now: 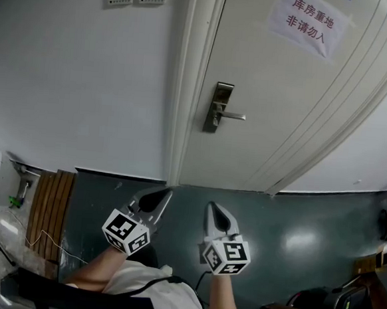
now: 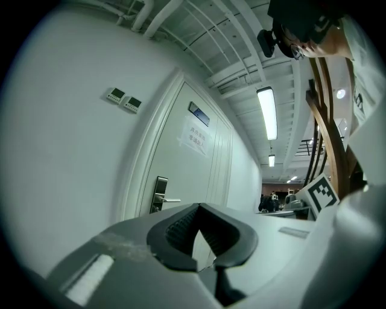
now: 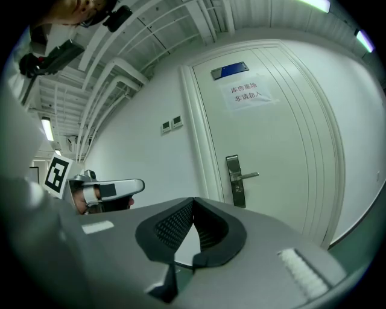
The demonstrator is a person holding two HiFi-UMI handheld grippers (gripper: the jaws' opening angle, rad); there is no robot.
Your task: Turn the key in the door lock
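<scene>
White door (image 1: 277,104), lock (image 1: 217,108), left gripper (image 1: 166,193), right gripper (image 1: 211,206), jaws together

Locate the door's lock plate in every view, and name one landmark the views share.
Head view: lock plate upper centre, lever pointing right.
Left gripper view: lock plate left of centre, low and small.
Right gripper view: lock plate right of centre.
Shared landmark: the paper notice, above and to the right of the plate in all three.
</scene>
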